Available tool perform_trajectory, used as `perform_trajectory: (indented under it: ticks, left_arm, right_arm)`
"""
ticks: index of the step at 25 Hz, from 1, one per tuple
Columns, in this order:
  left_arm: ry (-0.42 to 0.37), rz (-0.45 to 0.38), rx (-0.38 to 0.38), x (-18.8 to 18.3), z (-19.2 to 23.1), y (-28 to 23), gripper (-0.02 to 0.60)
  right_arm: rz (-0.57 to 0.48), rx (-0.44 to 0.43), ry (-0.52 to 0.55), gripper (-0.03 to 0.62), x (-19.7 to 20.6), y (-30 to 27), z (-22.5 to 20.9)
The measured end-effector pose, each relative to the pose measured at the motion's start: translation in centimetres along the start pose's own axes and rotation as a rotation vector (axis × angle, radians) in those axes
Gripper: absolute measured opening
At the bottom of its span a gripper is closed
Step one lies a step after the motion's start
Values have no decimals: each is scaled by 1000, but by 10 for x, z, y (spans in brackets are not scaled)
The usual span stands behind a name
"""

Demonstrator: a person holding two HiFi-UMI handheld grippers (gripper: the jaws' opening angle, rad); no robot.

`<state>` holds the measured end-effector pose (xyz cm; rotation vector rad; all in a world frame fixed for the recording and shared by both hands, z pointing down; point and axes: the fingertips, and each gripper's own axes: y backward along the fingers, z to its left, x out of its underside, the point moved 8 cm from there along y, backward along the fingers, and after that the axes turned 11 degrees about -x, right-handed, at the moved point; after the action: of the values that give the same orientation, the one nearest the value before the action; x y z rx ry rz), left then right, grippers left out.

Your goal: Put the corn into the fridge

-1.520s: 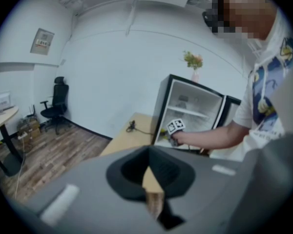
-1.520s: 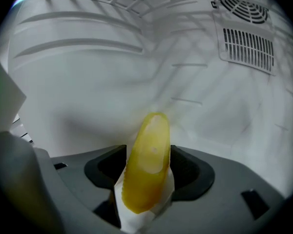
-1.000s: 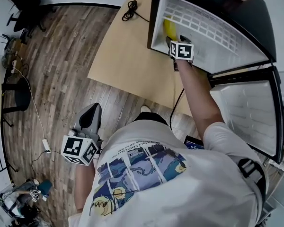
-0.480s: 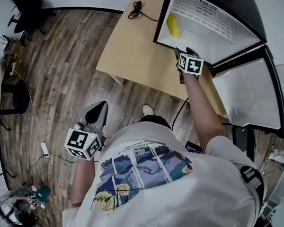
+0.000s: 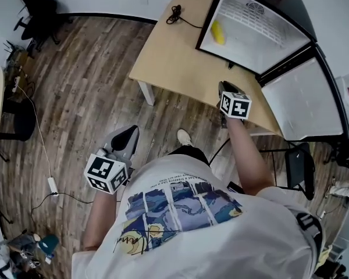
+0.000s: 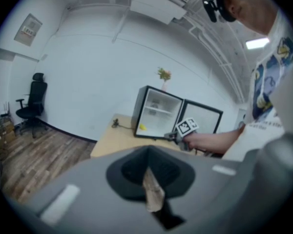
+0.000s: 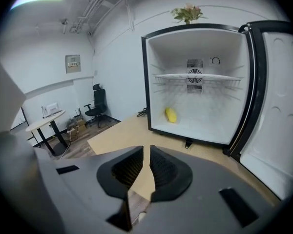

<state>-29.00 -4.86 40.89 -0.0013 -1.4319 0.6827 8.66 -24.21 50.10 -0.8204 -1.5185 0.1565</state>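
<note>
The yellow corn lies on the floor of the open white fridge, at its left side, and shows in the right gripper view too, corn. My right gripper hovers over the near edge of the wooden table, well back from the fridge. Its jaws are closing, with a narrow gap left and nothing between them, right gripper. My left gripper hangs low over the wood floor, far from the fridge, jaws together and empty.
The fridge door swings wide open to the right. A black cable lies on the table's far corner. A plant stands on the fridge. An office chair and a round table stand off to the left.
My right gripper has drawn back out of the fridge to the table's near edge, leaving the corn inside. The left gripper has drifted slightly right.
</note>
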Motion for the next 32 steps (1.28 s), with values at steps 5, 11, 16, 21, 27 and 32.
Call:
perform_trajectory:
  ticks: [5, 11, 16, 21, 27, 32]
  left_arm:
    - [11, 18, 26, 25, 7, 31, 9]
    - [5, 45, 67, 49, 9, 47, 9]
    - [-19, 45, 107, 53, 4, 51, 9]
    - [-35, 30, 134, 51, 0, 53, 9]
    - [-40, 21, 131, 55, -5, 64, 9]
    - [-26, 21, 108, 62, -3, 77, 8]
  right_arm:
    - [-1, -38, 15, 29, 26, 45, 50]
    - [-14, -79, 46, 21, 51, 89, 100]
    - [-11, -116, 84, 12, 64, 114, 134]
    - [-12, -181, 120, 12, 66, 127, 163]
    - [-13, -248, 155, 12, 68, 140, 185]
    - [-28, -277, 168, 11, 69, 148, 198]
